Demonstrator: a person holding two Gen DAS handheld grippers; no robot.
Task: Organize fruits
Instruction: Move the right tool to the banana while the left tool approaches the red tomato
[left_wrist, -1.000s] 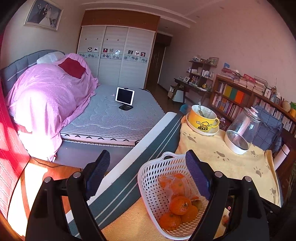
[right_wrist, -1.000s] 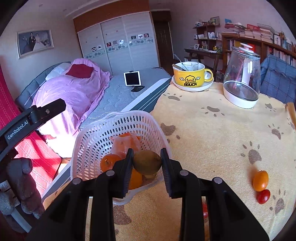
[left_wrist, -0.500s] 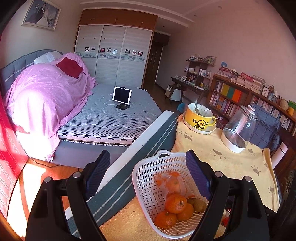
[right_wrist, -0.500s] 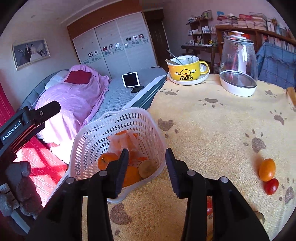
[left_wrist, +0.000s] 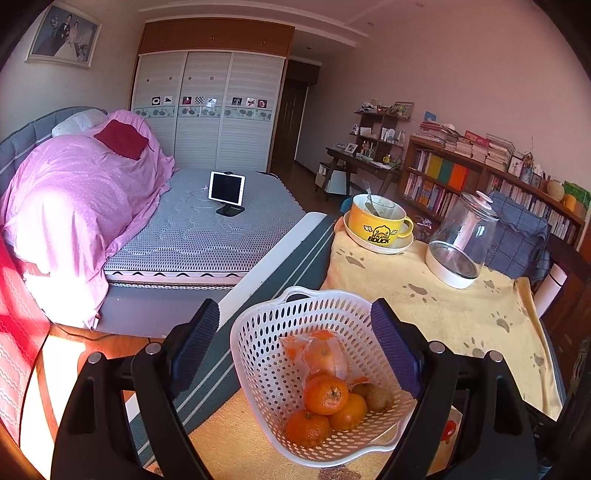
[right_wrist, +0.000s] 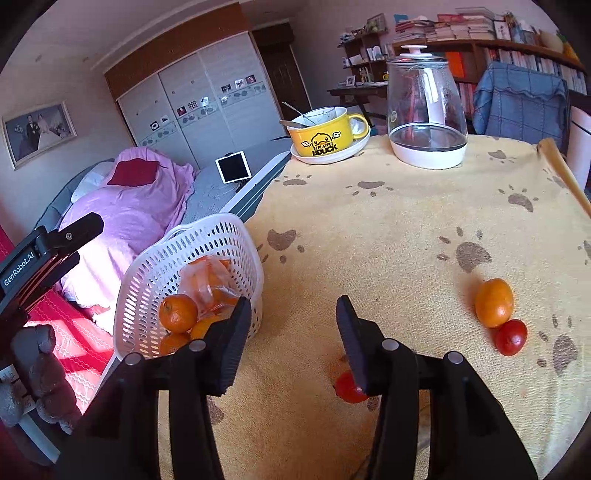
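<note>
A white perforated basket (left_wrist: 258, 328) (right_wrist: 236, 240) stands at the table's left edge. Inside it lie several oranges (left_wrist: 325, 394) (right_wrist: 178, 312), a kiwi (left_wrist: 379, 398) and a plastic bag of fruit (left_wrist: 321, 354). My left gripper (left_wrist: 295, 332) hovers open over the basket with nothing between its fingers. To the right of the basket my right gripper (right_wrist: 293, 317) stands open and empty above the yellow paw-print cloth (right_wrist: 388, 229). Just under its right finger a red tomato (right_wrist: 349, 387) rests on the cloth. Further right an orange fruit (right_wrist: 494, 302) touches another red tomato (right_wrist: 511, 336).
At the table's far side stand a yellow duck mug on a saucer (right_wrist: 325, 138) and a glass jar with a lid (right_wrist: 426, 110). A bed with a pink duvet (left_wrist: 74, 199) lies left of the table. A chair with a blue cover (right_wrist: 521, 99) is behind it.
My right gripper opened and dropped the kiwi into the basket, then pulled back and swung right over the cloth. The left gripper rose a little and stayed open.
</note>
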